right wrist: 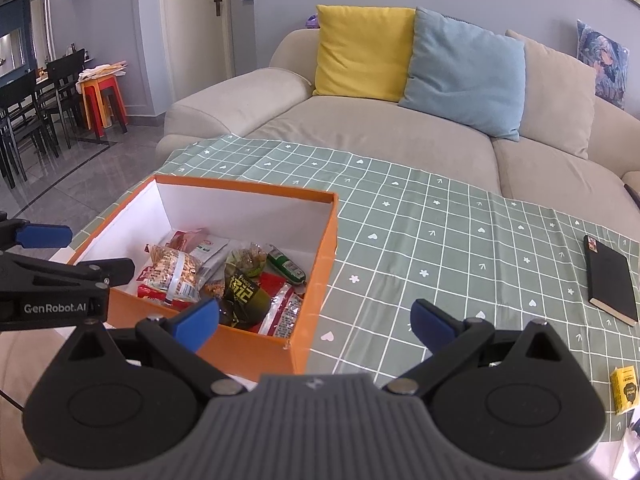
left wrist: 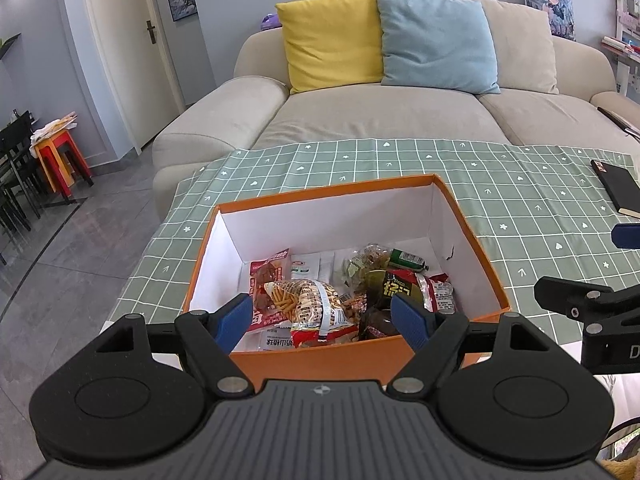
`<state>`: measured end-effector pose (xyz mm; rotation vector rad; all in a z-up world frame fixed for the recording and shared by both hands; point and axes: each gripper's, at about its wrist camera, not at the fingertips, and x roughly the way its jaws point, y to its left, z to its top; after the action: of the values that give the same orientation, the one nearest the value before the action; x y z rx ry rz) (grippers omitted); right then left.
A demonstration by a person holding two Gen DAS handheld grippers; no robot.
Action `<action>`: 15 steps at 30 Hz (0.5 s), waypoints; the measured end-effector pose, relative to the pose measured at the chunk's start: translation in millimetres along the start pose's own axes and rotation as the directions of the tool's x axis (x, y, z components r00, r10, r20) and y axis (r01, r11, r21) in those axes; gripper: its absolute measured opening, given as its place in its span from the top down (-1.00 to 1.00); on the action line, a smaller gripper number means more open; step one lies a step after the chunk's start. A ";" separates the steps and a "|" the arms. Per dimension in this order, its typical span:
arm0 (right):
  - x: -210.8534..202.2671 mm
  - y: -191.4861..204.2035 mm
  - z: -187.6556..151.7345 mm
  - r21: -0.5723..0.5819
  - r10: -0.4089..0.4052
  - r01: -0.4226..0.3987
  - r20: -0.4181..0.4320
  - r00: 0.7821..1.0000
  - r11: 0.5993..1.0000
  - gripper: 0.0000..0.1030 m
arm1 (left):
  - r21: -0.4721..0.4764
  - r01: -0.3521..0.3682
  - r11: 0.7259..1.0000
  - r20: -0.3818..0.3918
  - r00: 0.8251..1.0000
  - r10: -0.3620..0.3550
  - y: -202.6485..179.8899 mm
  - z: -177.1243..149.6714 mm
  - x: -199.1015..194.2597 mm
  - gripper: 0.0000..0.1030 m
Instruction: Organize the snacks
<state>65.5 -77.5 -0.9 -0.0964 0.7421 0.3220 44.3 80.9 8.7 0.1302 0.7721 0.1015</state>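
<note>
An orange box (left wrist: 352,354) with white inner walls stands on the green checked tablecloth (left wrist: 520,184). It holds several snack packets: a bag of yellow sticks (left wrist: 308,300), a dark packet with yellow print (left wrist: 394,286), a green sausage (left wrist: 406,258) and red packets (left wrist: 438,290). My left gripper (left wrist: 322,322) hovers open over the box's near edge with nothing between its fingers. The box (right wrist: 312,240) lies left of my right gripper (right wrist: 316,322), which is open and empty over the cloth beside it. A small yellow packet (right wrist: 625,388) lies at the far right.
A black notebook (right wrist: 610,284) lies on the cloth to the right. A beige sofa (left wrist: 360,116) with yellow, blue and beige cushions runs behind the table. Dark dining chairs and a red-and-orange stool (left wrist: 60,156) stand on the grey floor to the left.
</note>
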 end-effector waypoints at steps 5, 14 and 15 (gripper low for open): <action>0.1 -0.5 0.2 0.004 -0.004 0.004 -0.001 1.000 1.000 -0.92 | 0.003 0.001 1.000 0.002 1.000 -0.001 -1.0 0.3 0.2 -0.79; 1.4 -2.3 -0.8 0.004 -0.011 0.011 -0.006 1.000 1.000 -0.92 | 0.013 0.001 1.000 0.002 1.000 -0.001 -3.3 0.6 -0.2 -0.79; 1.4 -2.1 -0.8 0.003 -0.011 0.011 -0.006 1.000 1.000 -0.92 | 0.014 0.002 1.000 0.002 1.000 -0.002 -3.2 0.6 -0.2 -0.79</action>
<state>66.6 -79.4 -2.5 -0.0984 0.7482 0.3097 44.7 77.6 8.7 0.1424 0.7714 0.0943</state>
